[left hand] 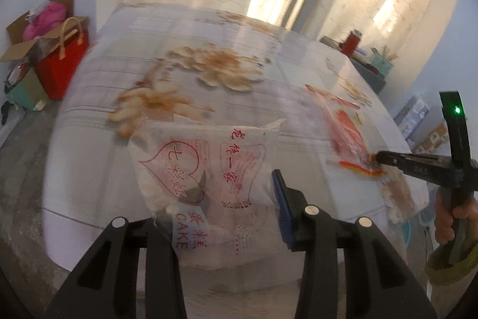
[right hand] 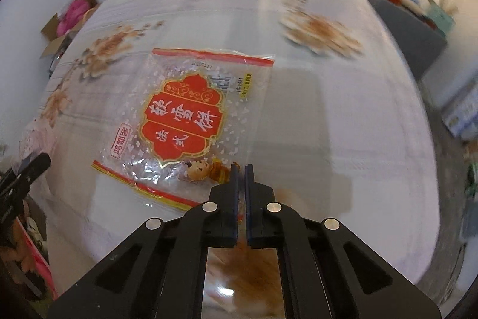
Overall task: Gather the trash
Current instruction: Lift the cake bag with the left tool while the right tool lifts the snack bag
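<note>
The right hand-held gripper has its two fingers pressed together on the near edge of a clear snack wrapper with a red label and red-and-yellow sealed ends. The wrapper lies flat on the table, which is covered by a pale cloth printed with brown flowers. In the left wrist view the same gripper comes in from the right, its tip on the blurred red wrapper near the table's right edge, with the person's hand gripping the handle below it.

The left hand-held gripper has its fingers partly spread, with a clear cake bag printed in red characters and the word CAKE between them. The blue pad of one finger lies against the bag's right side; the other finger is hidden behind the plastic, so a firm pinch cannot be confirmed, though the bag hangs in front of the camera and above the table's near edge. In the right wrist view, the left gripper shows only as a dark tip at the left edge.

On the floor to the left of the table, an open cardboard box holds something pink, and a red carrier bag with tan handles stands just beside it.
</note>
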### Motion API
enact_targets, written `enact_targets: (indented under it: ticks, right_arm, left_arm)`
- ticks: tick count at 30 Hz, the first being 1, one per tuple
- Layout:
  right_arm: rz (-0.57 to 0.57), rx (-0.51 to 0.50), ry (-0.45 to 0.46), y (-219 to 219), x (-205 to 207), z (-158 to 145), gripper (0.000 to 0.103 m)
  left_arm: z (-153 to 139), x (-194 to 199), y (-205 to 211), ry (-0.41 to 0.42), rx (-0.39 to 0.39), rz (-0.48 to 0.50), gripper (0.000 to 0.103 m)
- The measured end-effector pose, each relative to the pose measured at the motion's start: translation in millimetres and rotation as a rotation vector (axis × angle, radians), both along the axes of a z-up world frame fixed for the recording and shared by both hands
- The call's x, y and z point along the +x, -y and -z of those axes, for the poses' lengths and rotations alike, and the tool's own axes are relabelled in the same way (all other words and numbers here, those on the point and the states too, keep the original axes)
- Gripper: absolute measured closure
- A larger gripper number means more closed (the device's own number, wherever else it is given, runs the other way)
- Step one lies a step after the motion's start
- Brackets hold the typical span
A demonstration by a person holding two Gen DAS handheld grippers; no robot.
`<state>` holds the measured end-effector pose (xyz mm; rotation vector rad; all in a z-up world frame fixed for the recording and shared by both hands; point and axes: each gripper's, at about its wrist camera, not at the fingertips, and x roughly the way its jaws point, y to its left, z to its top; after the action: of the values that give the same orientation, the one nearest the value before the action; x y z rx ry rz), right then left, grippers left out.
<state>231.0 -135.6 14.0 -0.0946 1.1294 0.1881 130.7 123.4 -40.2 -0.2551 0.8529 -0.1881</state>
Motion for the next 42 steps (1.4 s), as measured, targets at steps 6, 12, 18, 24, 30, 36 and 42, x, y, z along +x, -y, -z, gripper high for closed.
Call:
enact_targets:
  ticks: [6,12,18,24,30,36,42]
  right_arm:
    - [0.072,0.182,-0.047,46.3,-14.6,-4.5,0.044]
    - [0.08,0.32,-0.077,41.7,-5.1,-11.8,0.025]
    - [0.025,0.226,-0.063,-8.2,12.7,-12.3,0.017]
    - [-0.06,0.1,-0.053,-48.9,18.1,2.1,0.015]
    - [-0.13,-0.038,-0.015,-67.9,14.1,20.0,0.011]
    - [-0.121,-0.021,0.016,-63.4,9.5,22.0,0.014]
    - [-0.098,-0.011,0.046,-52.5,-7.2,16.3,0.031]
  left_arm:
    - [-0.6,2.8,22.2,-0.005,0.02,0.046,0.064]
    - [-1.4,6.9,25.8,-0.015,0.026,0.048,0.064]
    - [-0.7,5.3,24.2,-0.016,0.014,0.047,0.063]
    - [0.8,6.9,21.6,-0.019,-0.004,0.048,0.061]
    - [1.6,6.1,17.6,-0.021,-0.022,0.052,0.06]
    - [2.3,4.9,16.1,-0.02,-0.027,0.054,0.06]
    - [2.2,5.1,16.3,-0.021,-0.024,0.054,0.06]
